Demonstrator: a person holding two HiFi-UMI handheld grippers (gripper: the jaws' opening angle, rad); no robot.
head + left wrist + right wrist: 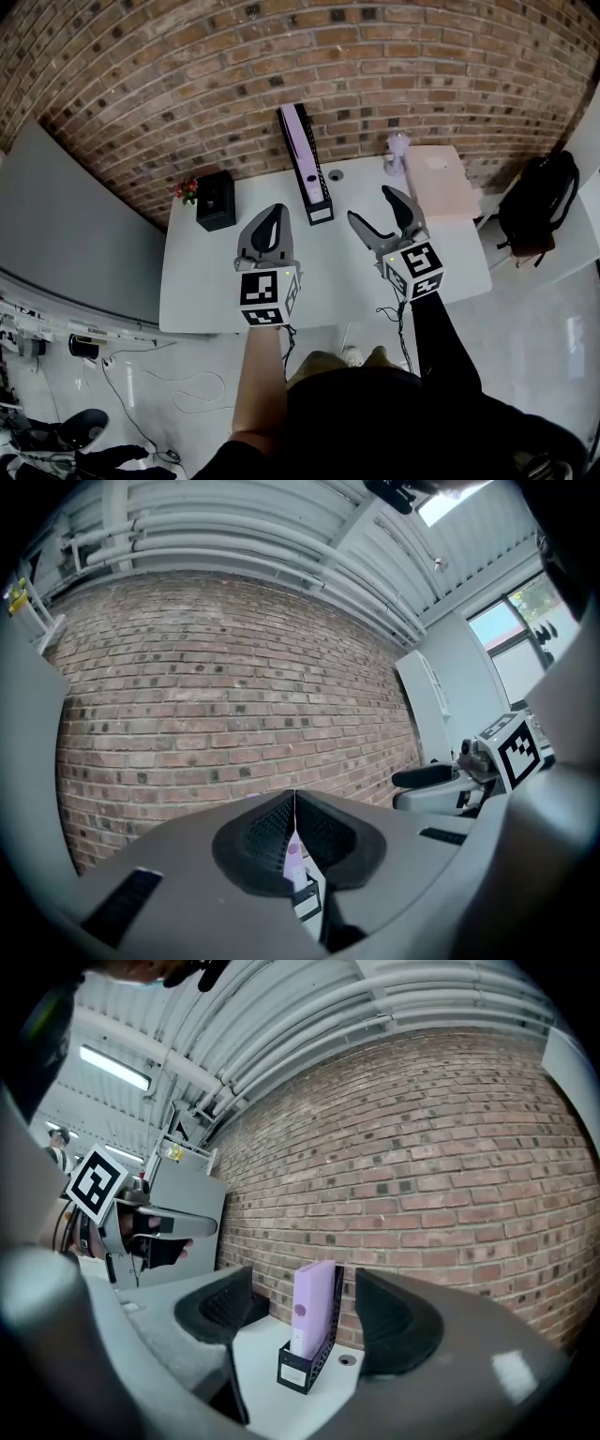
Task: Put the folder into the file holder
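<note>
**Q.** Where is the task's thing, and how do your claws stand?

**A.** The lilac folder stands upright inside the black mesh file holder, at the back of the white surface by the brick wall. My left claw is clenched on nothing. My right claw is released and empty, apart from the holder.

**Q.** What could go wrong?

**A.** In my judgement, the holder is tall and narrow, so a sideways brush from either claw could tip it.

**Q.** And the open room?

**A.** The surface is bare towards its near edge. The black box sits well to the left, and the lilac cup stands at the back right.
</note>
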